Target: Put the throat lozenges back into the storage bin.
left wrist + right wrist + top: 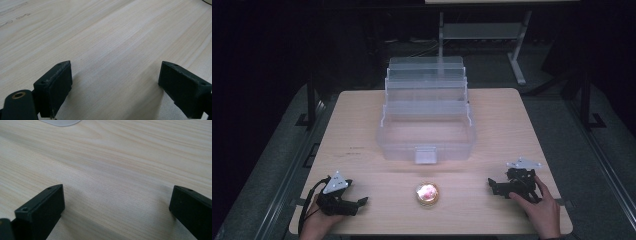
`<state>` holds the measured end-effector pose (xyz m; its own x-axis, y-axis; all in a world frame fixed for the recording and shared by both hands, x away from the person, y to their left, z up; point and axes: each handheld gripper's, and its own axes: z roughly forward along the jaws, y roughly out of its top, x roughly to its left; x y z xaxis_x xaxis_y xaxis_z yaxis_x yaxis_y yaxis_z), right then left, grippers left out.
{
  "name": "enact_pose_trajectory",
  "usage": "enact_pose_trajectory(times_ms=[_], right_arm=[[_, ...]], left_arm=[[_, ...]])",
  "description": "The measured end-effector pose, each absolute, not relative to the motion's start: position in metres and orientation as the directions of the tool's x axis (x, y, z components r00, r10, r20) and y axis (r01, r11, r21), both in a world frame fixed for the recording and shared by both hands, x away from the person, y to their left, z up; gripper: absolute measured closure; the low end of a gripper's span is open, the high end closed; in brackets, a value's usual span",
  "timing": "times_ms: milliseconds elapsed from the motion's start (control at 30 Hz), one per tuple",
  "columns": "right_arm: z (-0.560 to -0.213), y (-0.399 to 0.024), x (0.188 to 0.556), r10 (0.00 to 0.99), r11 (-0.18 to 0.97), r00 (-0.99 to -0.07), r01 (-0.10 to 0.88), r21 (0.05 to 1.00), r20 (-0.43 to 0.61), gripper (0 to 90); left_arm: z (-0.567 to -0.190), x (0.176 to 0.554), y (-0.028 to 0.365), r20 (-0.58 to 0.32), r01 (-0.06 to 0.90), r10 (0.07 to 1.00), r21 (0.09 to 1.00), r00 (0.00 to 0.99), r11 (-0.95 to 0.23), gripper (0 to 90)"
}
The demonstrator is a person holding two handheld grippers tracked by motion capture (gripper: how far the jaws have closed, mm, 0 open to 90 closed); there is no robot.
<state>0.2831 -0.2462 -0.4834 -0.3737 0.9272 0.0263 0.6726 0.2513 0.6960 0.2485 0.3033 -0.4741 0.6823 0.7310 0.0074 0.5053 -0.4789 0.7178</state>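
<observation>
At the left side of the table [362, 125], near the front edge, the left gripper [362, 201] lies low over the wood in a person's hand. Its jaws are spread wide and hold nothing; in the left gripper view only bare wood grain lies between the two black pads [56, 87]. The jaws point to the right, toward the middle of the table.

In the middle, close to the front edge, sits a small round thing [427, 193], gold at the rim and pink on top. It is too small and too bright to say exactly what it is; it may be a small round tin or a lid. It is round, so I see no long axis that would decide the grip. It stands free on the wood, touching nothing. Just behind it, but apart, stands a clear plastic box [427, 135] with stepped trays folded open toward the back and a latch at its front wall.

At the right, the right gripper [490, 186] rests in the other hand, jaws also spread and empty, pointing left toward the round thing.

So the round thing lies between the two grippers, to the right of the left one and to the left of the right one. Both seem about equally near; I cannot say which is closer. I judge either hand could reach it by moving straight inward along the front edge.
</observation>
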Motion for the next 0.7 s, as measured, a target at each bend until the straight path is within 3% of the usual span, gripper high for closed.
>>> enact_pose_trajectory(times_ms=[700], right_arm=[[-0.4833, -0.2463, 0.2818, 0.926, 0.253, -0.376, 0.673, 0.695, 0.028, 0.0]], left_arm=[[-0.4683, 0.2512, 0.2980, 0.004, 0.511, 0.711, 0.693, 0.703, -0.509, 12.4]])
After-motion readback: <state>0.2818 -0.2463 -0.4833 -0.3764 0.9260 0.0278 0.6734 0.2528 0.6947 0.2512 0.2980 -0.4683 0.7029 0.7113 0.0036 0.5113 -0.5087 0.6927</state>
